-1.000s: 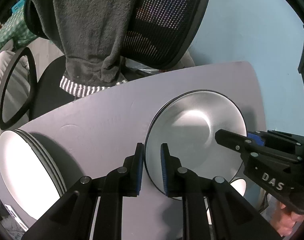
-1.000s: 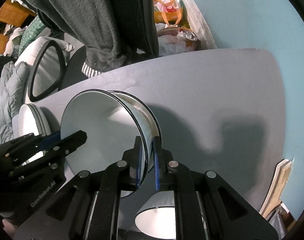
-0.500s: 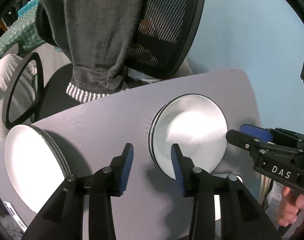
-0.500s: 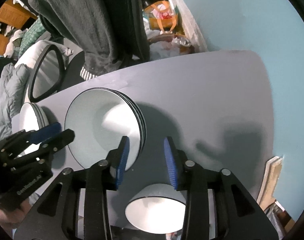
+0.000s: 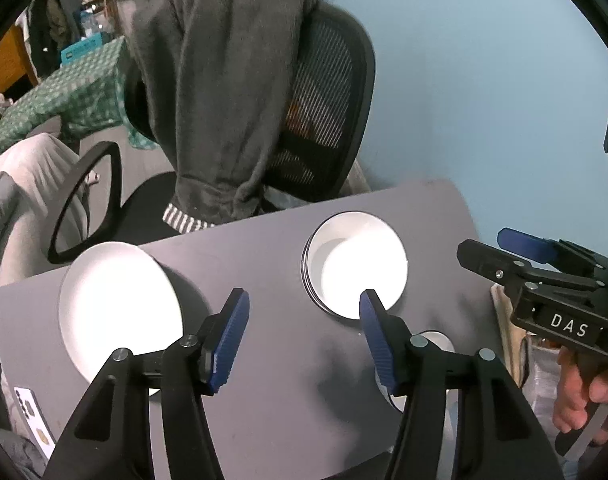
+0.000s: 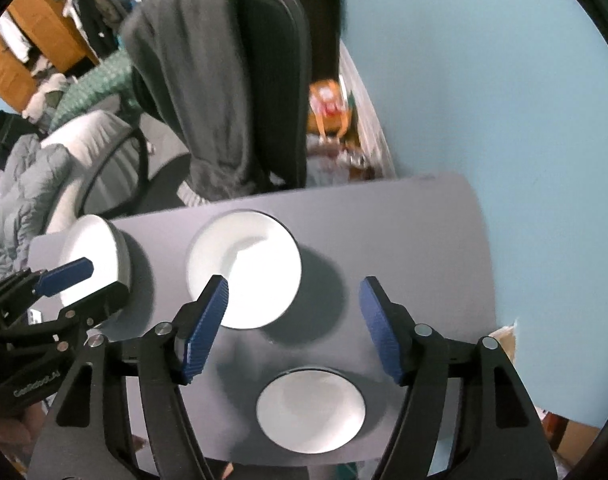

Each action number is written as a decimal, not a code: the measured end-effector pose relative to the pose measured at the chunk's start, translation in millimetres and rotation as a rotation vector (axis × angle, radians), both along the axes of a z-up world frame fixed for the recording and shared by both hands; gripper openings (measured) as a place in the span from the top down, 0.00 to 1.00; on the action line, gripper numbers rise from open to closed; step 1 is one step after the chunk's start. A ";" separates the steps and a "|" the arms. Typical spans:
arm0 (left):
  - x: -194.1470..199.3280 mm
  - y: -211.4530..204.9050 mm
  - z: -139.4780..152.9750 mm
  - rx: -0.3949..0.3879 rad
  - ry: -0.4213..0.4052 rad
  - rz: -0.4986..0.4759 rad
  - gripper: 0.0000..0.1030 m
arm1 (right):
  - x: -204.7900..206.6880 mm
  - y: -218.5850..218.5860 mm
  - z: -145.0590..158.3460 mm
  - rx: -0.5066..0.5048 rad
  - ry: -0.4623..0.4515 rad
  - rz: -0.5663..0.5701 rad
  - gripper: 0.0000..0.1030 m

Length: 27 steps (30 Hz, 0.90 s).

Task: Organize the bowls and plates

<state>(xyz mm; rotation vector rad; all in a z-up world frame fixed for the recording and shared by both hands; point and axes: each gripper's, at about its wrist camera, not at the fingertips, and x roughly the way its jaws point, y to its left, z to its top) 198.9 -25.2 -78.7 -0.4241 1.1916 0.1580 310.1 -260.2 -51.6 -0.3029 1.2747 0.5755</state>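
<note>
Your left gripper (image 5: 304,334) and right gripper (image 6: 294,320) have just been opening their jaws; both are released, nothing between them. Beyond them, the middle stack of plates (image 6: 244,268) lies flat on the worktop (image 6: 404,240), a second stack (image 5: 120,304) far left. The single bowl (image 6: 310,408) nearest you remains unsorted.

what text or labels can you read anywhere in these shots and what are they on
"DAS": white letters on the black body of the right claw, seen from the left wrist view.
"GenRobot.AI", blurred and only roughly readable: white print on the body of the left claw, seen from the right wrist view.
Blue box in the background: print too small to read.
Card at the table edge: markings unreadable.
</note>
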 end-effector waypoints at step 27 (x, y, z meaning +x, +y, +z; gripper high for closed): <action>-56.7 -21.5 53.0 0.021 -0.140 -0.150 0.36 | -82.7 -28.8 65.7 0.092 -0.177 -0.110 0.32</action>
